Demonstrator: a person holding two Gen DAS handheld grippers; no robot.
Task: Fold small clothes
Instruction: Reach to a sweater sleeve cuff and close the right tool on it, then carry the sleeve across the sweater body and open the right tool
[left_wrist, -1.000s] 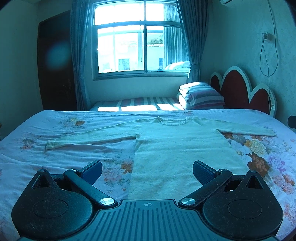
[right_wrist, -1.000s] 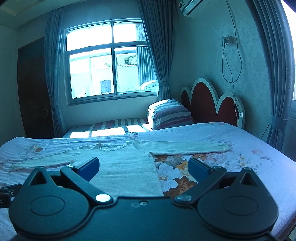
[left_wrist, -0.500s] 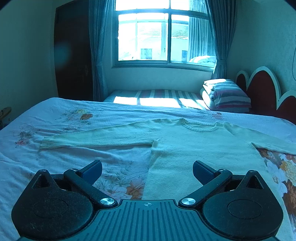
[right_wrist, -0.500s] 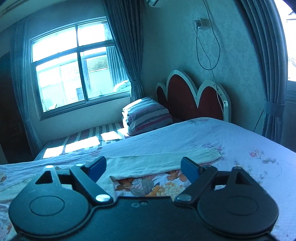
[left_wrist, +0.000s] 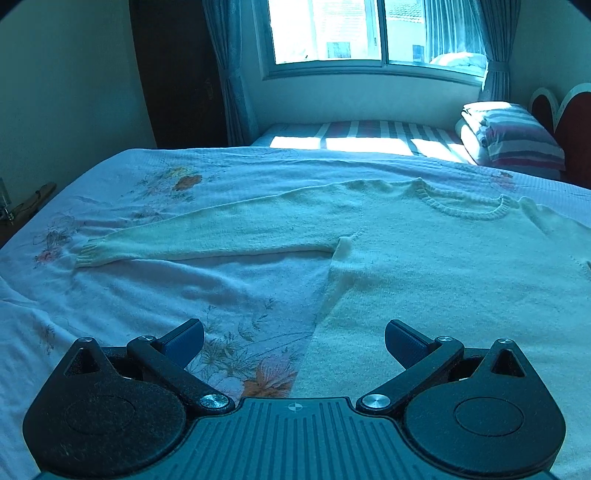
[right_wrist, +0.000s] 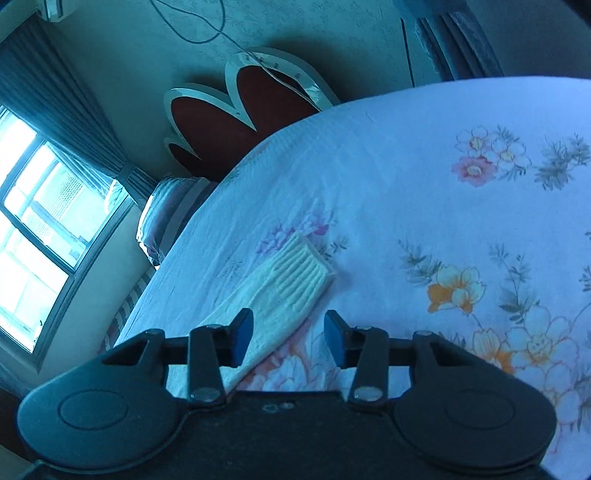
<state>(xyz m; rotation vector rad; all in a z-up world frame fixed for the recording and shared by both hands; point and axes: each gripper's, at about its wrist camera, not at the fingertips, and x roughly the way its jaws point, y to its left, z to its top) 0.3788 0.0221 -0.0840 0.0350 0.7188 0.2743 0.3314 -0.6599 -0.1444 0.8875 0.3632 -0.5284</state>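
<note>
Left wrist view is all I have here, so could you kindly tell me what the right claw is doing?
Observer: The right claw is over the sweater's far sleeve cuff, closing, with nothing pinched.
Operator: Is that sleeve lying flat?
Observer: Yes, it lies flat on the flowered bedsheet.
Operator: Is the claw level?
Observer: No, its view is rolled; the headboard appears tilted.

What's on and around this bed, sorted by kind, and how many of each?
Sweater, cream, spread flat: 1
Floral bedspread: 1
Striped folded bedding: 1
Handheld grippers, left and right: 2
Total: 5
</note>
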